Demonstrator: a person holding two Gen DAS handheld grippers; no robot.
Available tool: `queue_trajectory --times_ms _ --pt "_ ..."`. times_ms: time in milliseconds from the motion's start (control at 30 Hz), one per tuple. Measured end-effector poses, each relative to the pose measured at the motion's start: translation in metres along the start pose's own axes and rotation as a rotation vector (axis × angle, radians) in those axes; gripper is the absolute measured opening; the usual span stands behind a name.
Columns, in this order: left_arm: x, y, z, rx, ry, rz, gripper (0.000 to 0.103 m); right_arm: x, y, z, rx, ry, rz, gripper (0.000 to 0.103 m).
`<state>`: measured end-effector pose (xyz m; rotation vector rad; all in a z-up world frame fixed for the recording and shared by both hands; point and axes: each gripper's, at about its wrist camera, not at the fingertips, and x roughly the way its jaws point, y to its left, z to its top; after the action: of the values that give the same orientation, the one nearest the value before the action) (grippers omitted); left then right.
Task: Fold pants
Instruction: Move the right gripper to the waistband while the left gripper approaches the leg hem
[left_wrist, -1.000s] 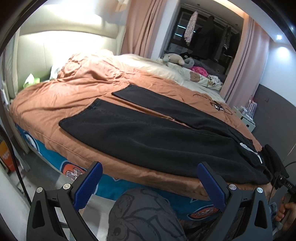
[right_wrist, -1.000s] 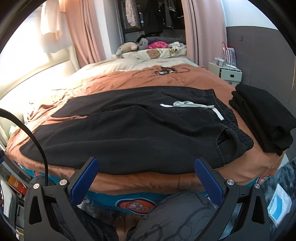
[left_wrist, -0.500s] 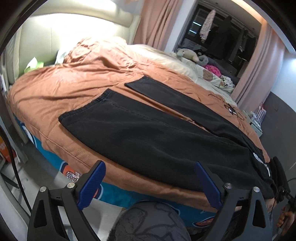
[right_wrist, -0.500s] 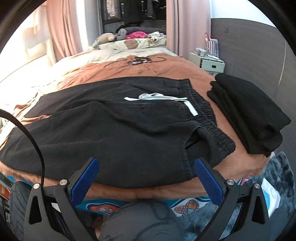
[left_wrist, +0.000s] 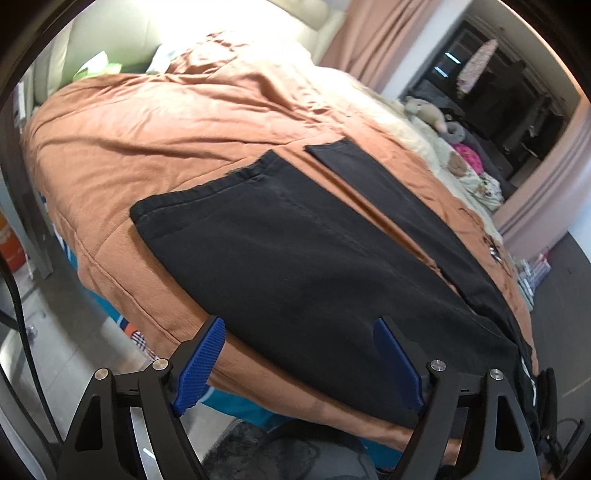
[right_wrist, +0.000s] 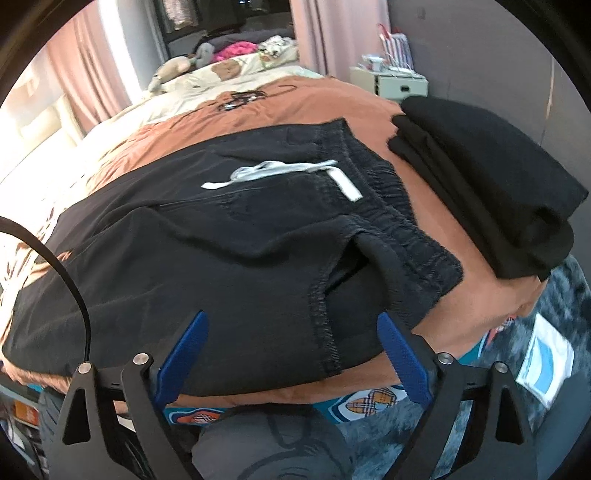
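Both grippers, left (left_wrist: 299, 325) and right (right_wrist: 291, 317), gape wide over black pants (right_wrist: 207, 251) (spread flat on bed (left_wrist: 147, 129)).

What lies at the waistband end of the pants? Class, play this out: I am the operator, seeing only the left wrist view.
Observer: The elastic waistband lies flat on the bed, with a white drawstring loose on the pants.
Operator: Anything beside it?
Observer: A stack of folded black clothes sits just past the waistband.
Operator: Is the right gripper holding fabric?
Observer: No. The right gripper is open, near the pants' near edge, and grips nothing.
Operator: And mine?
Observer: The left gripper is open too.
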<state>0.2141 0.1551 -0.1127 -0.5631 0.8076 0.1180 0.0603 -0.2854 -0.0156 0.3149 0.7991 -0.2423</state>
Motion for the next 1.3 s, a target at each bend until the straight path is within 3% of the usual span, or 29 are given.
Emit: queue_trajectory --times_ms 300,600,767,900,1000,1100,1167,1300 --pt "0.025 0.031 0.013 -0.133 0.037 0.008 0.079 0.009 -0.043 0.013 0.109 0.034 -0.006 0.092" --pt "0.035 0.059 0.028 -0.249 0.014 0.008 0.073 0.022 -0.088 0.016 0.248 0.042 0.039 0.090" --pt "0.041 0.077 0.039 -0.348 -0.037 -0.034 0.073 0.033 -0.113 0.009 0.373 0.036 0.107 0.081" --pt "0.044 0.082 0.048 -0.360 -0.056 -0.042 0.070 0.043 -0.134 0.001 0.484 0.011 0.250 0.070" --pt "0.046 0.088 0.054 -0.385 -0.069 -0.062 0.064 0.052 -0.146 -0.005 0.525 0.017 0.347 0.070" --pt "0.048 0.092 0.060 -0.352 -0.116 -0.076 0.063 0.067 -0.153 -0.008 0.540 0.048 0.400 0.070" --pt "0.053 0.097 0.062 -0.371 -0.103 -0.080 0.057 0.072 -0.157 -0.007 0.544 0.047 0.423 0.070" --pt "0.046 0.097 0.063 -0.391 -0.122 -0.137 0.049 0.069 -0.169 -0.003 0.551 0.018 0.464 0.040"
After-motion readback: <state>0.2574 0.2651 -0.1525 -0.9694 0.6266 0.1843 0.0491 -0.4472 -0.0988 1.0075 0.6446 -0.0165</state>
